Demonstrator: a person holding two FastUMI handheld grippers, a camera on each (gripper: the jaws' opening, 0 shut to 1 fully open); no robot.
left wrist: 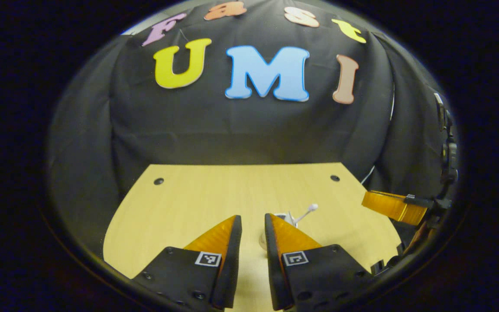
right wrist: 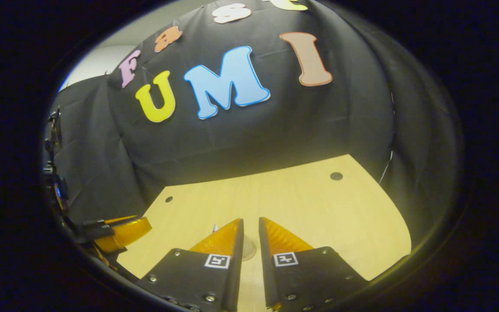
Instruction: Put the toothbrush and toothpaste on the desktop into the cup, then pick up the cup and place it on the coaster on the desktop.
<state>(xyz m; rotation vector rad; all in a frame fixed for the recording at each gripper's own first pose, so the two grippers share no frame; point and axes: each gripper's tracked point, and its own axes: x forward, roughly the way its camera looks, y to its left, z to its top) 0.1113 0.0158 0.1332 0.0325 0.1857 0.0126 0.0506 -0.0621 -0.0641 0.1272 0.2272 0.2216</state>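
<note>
Both the left gripper (left wrist: pixel 253 221) and right gripper (right wrist: pixel 251 224) hover over the wooden surface (left wrist: pixel 215 195), fingers narrow and holding nothing.

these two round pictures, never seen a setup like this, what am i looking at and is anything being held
Each picture comes from a fisheye camera riding on a hand-held two-finger gripper, looking forward along its fingers.

In the left gripper view, the left gripper sits at the bottom, fingers slightly apart, nothing between them. Just past its tips, on the wooden desktop, is a white thing with a thin stem and rounded end, probably the toothbrush, though it is partly hidden. At the right edge is the other gripper.

In the right gripper view, the right gripper is also slightly apart and empty. A pale round thing shows between its fingers; what it is cannot be told.
</note>
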